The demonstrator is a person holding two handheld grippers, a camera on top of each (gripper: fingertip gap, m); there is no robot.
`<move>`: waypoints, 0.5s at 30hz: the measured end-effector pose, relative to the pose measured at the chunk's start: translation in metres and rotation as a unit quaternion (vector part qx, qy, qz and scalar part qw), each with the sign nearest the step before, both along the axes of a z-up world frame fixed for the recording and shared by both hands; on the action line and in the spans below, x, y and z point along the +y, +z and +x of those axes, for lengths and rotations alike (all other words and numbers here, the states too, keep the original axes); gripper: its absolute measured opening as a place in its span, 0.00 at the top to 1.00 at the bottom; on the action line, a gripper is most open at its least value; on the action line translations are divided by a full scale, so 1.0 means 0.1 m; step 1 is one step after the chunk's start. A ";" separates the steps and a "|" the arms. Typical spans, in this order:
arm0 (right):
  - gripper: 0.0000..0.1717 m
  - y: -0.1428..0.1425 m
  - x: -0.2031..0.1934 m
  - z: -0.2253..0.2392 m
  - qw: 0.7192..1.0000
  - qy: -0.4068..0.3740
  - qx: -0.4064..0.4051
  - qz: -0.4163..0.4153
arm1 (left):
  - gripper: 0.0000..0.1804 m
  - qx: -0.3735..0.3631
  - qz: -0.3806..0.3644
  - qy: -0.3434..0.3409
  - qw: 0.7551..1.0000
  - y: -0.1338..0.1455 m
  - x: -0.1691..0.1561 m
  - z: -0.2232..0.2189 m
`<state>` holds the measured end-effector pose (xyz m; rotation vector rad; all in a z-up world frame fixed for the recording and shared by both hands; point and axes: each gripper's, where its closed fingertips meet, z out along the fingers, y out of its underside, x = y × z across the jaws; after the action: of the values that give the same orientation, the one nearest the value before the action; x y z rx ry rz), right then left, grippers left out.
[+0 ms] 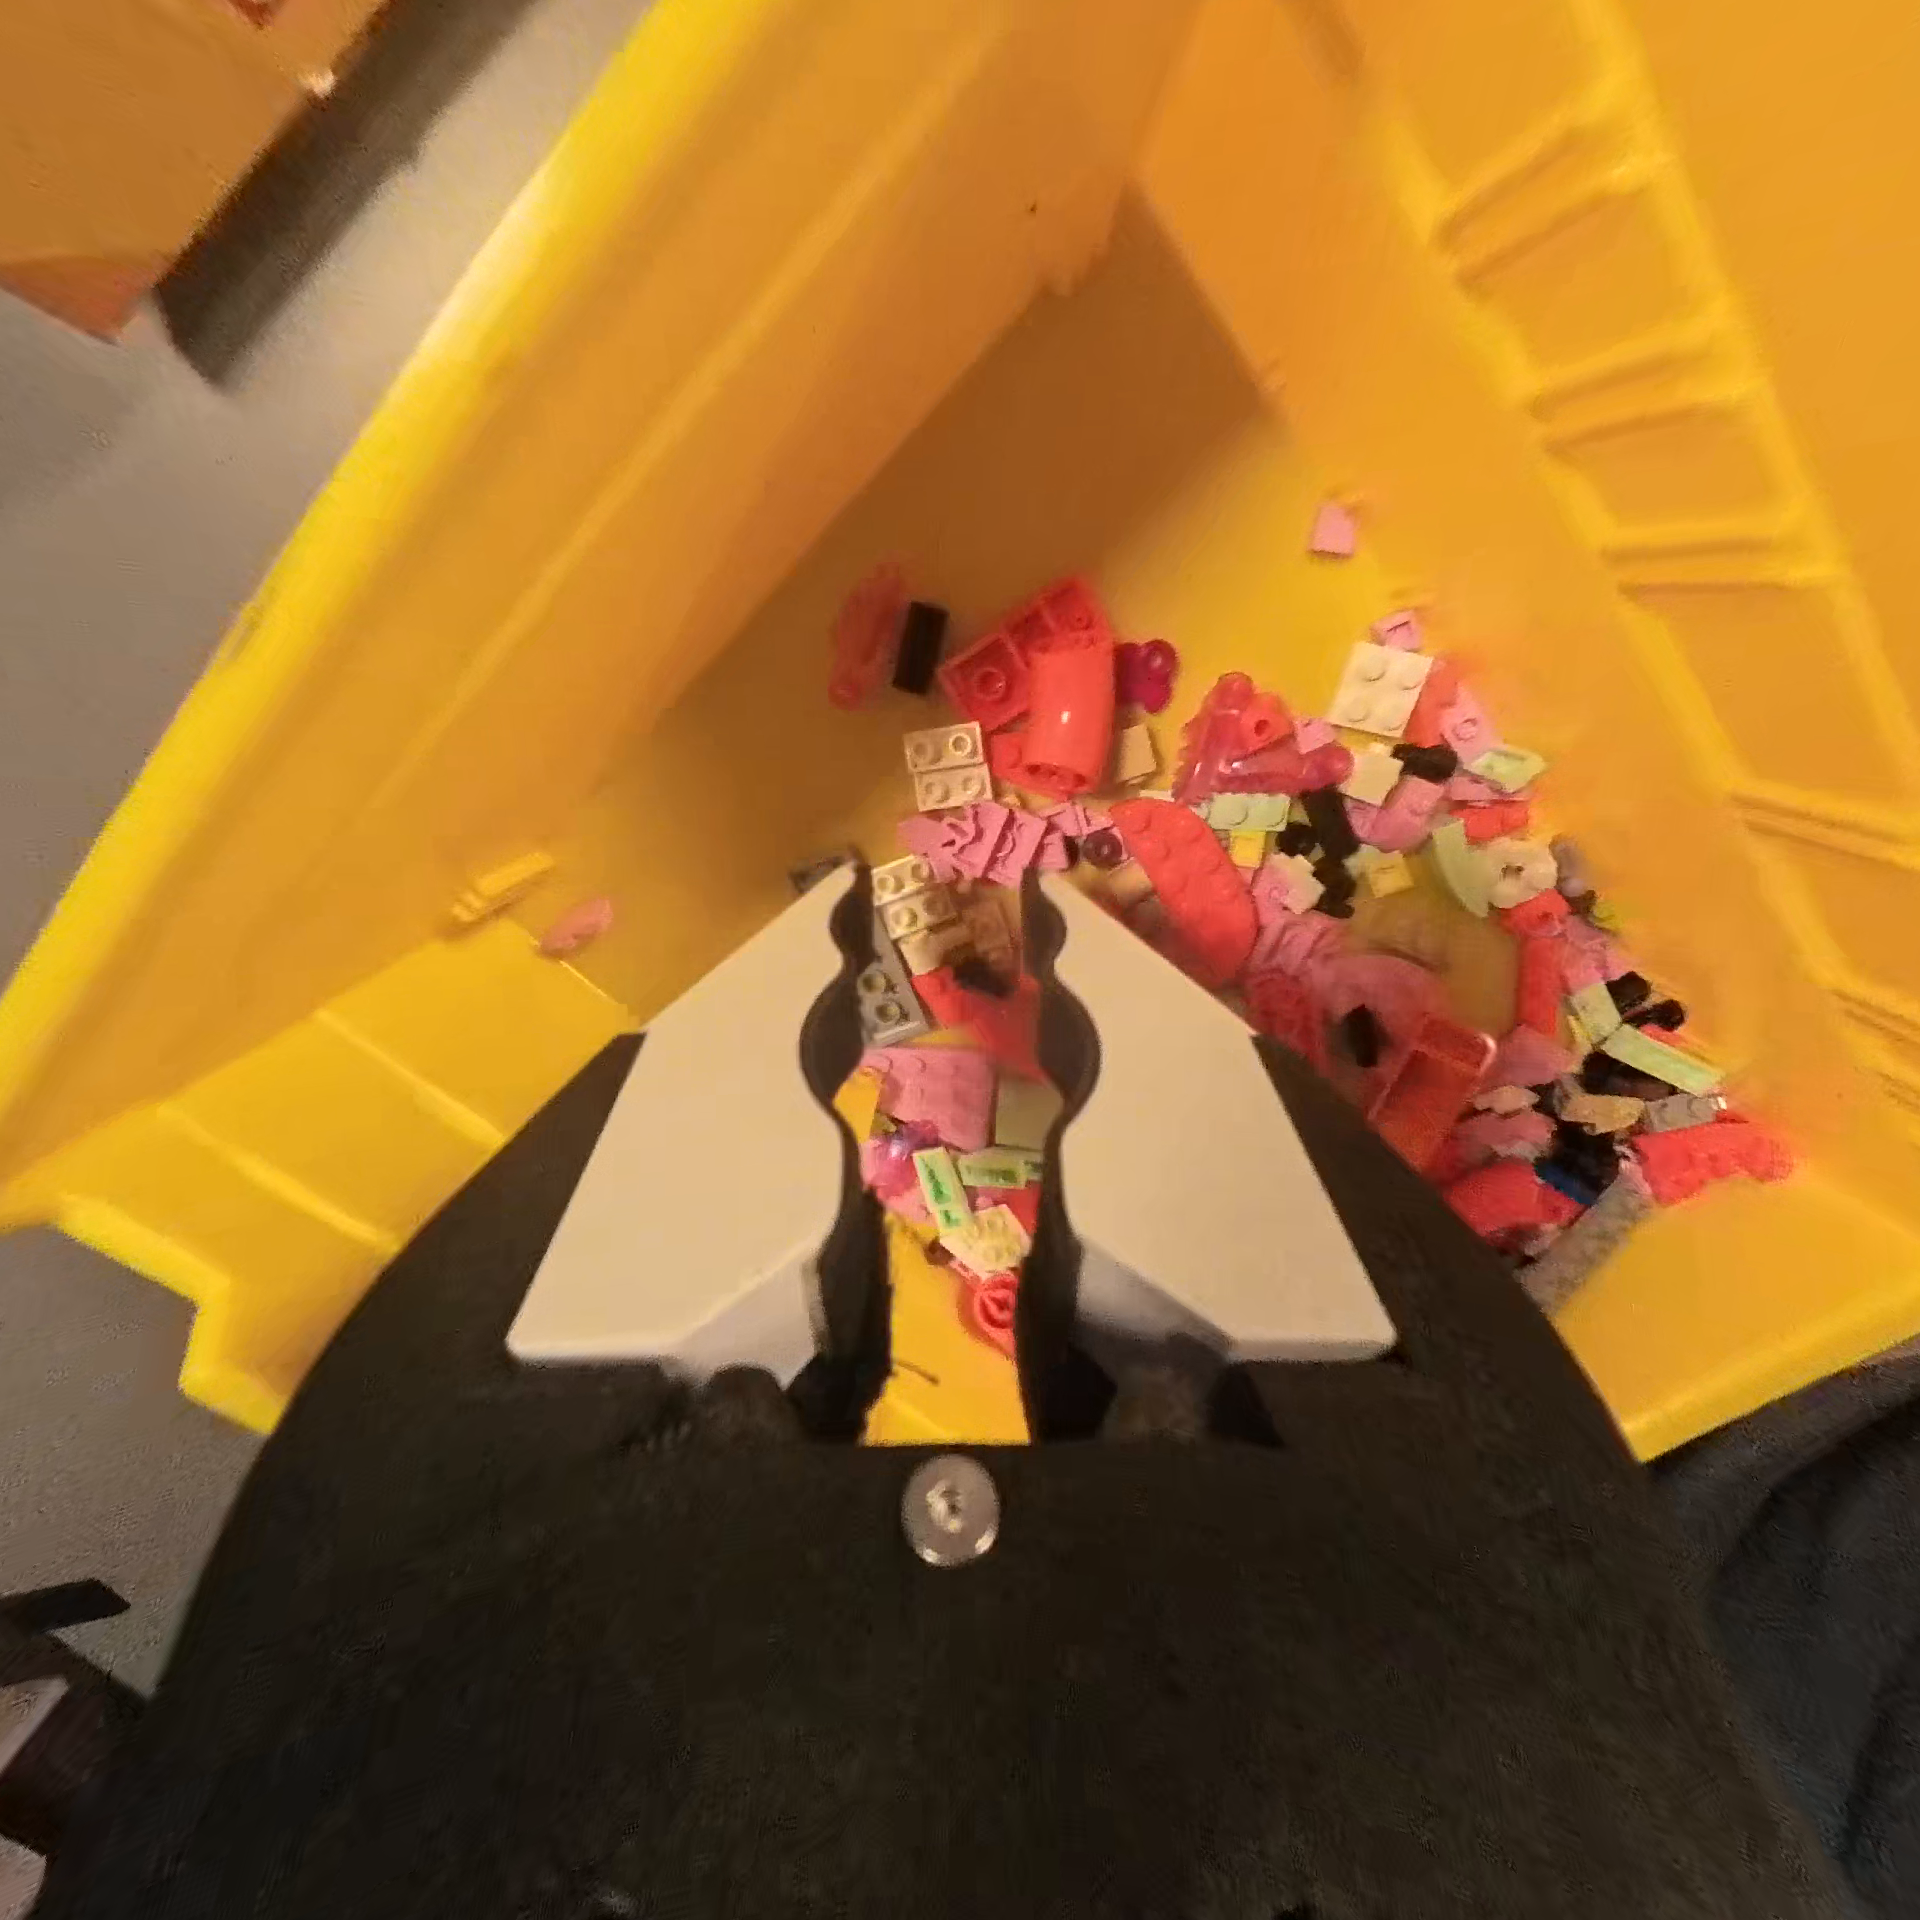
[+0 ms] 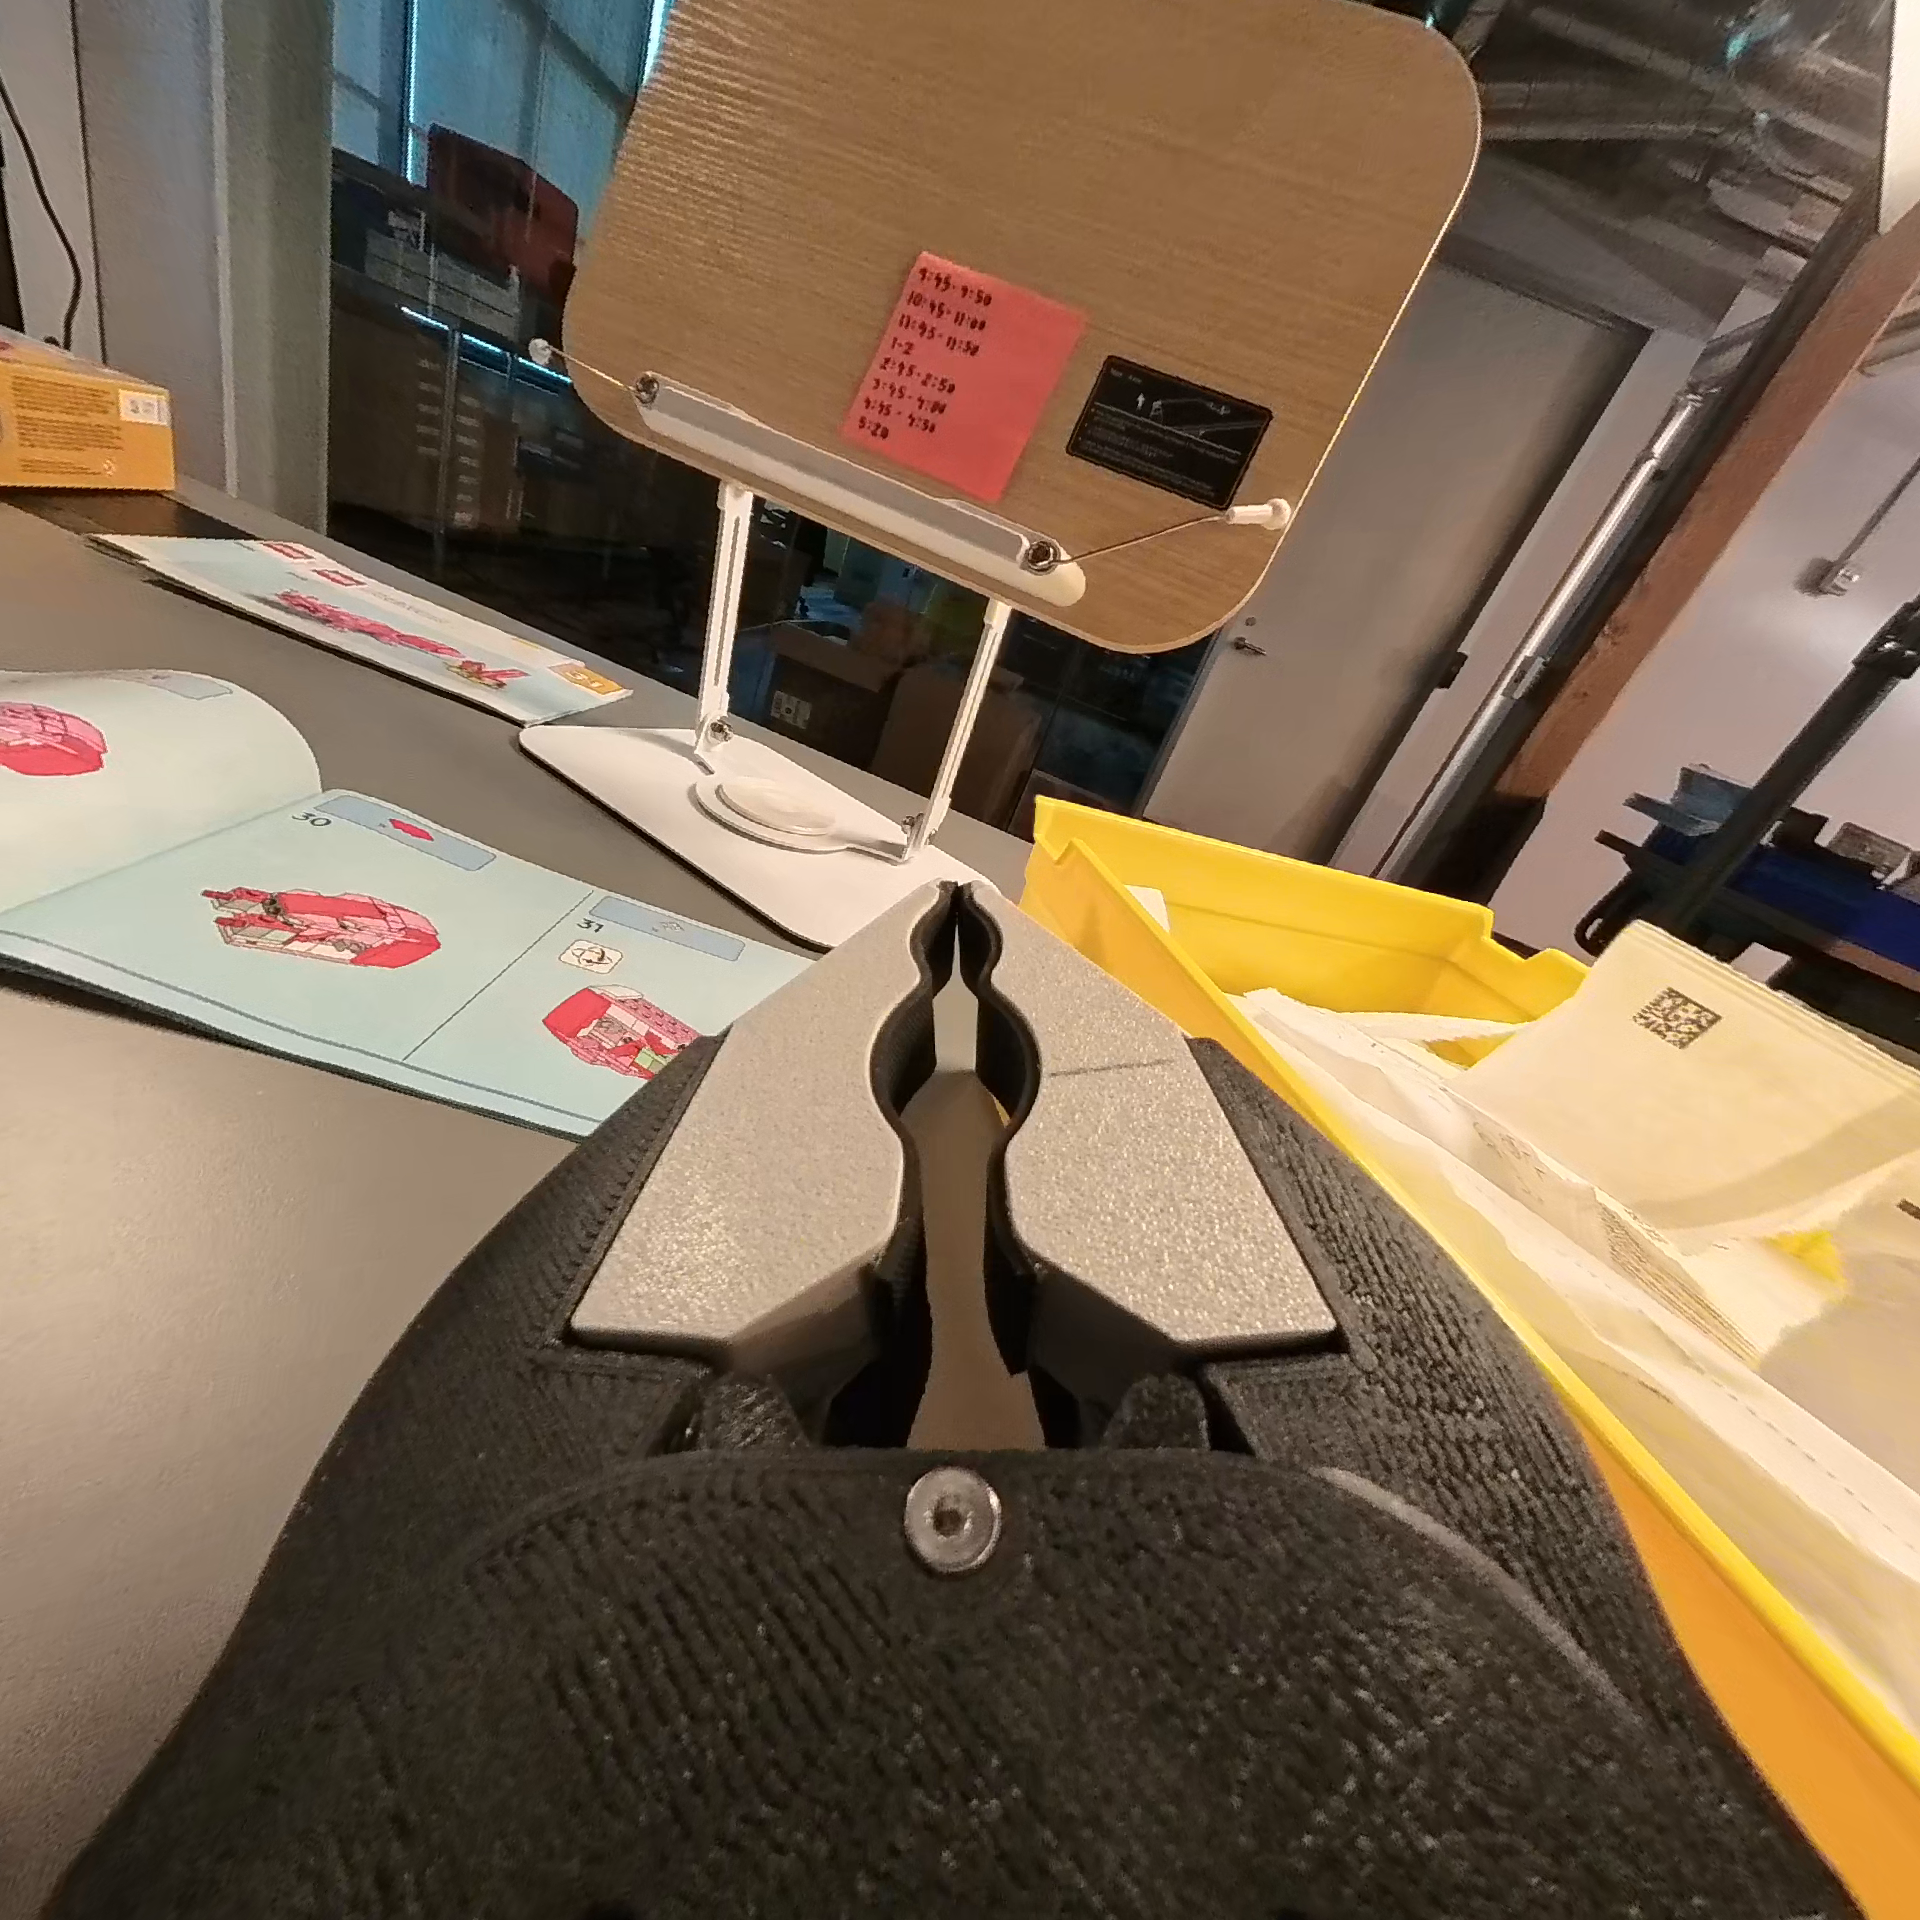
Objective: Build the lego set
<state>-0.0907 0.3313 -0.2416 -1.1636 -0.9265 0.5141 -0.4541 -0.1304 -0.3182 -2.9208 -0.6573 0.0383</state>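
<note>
In the left wrist view my left gripper (image 1: 943,883) reaches down into a yellow bin (image 1: 644,582). Its jaws stand apart over a pile of small toy bricks (image 1: 1299,883), mostly pink, coral red, white and black. Two small white plates (image 1: 912,902) lie just under the gap, close to the left fingertip (image 1: 847,883). Neither pad presses on a brick. The picture is blurred. In the right wrist view my right gripper (image 2: 956,896) is shut with nothing between the pads. It hovers over a dark grey table (image 2: 208,1299).
An open building instruction booklet (image 2: 312,935) lies left of the right gripper, with a second booklet (image 2: 364,623) behind it. A wooden book stand on a white base (image 2: 997,312) stands ahead. A yellow bin (image 2: 1299,935) with paper bags (image 2: 1610,1143) is on the right. The tips of one gripper are about 60 centimeters away from the tips of the other.
</note>
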 end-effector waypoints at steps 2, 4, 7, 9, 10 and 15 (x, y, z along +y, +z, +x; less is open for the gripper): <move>1.00 0.00 0.00 0.00 1.000 0.000 0.000 0.001 | 0.84 -0.011 -0.011 0.002 1.000 -0.06 -0.02 0.02; 1.00 0.00 0.00 0.00 1.000 0.001 0.001 0.000 | 0.84 -0.019 -0.020 -0.001 1.000 -0.11 -0.03 0.04; 1.00 0.01 0.00 0.00 1.000 0.002 0.003 -0.001 | 0.82 -0.023 -0.028 0.002 0.999 -0.15 -0.02 0.05; 1.00 0.00 -0.01 0.00 1.000 0.002 0.002 0.000 | 0.82 -0.029 -0.036 0.000 0.999 -0.19 -0.02 0.06; 1.00 0.00 -0.01 0.00 1.000 0.002 0.002 0.000 | 0.83 -0.034 -0.033 -0.003 0.999 -0.20 -0.01 0.08; 1.00 0.00 -0.01 0.00 1.000 0.003 0.002 -0.002 | 0.94 -0.017 -0.026 -0.031 0.999 -0.17 0.04 0.07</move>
<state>-0.0907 0.3304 -0.2411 -1.1632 -0.9251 0.5235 -0.4471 -0.1265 -0.3349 -2.9965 -0.5782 -0.0015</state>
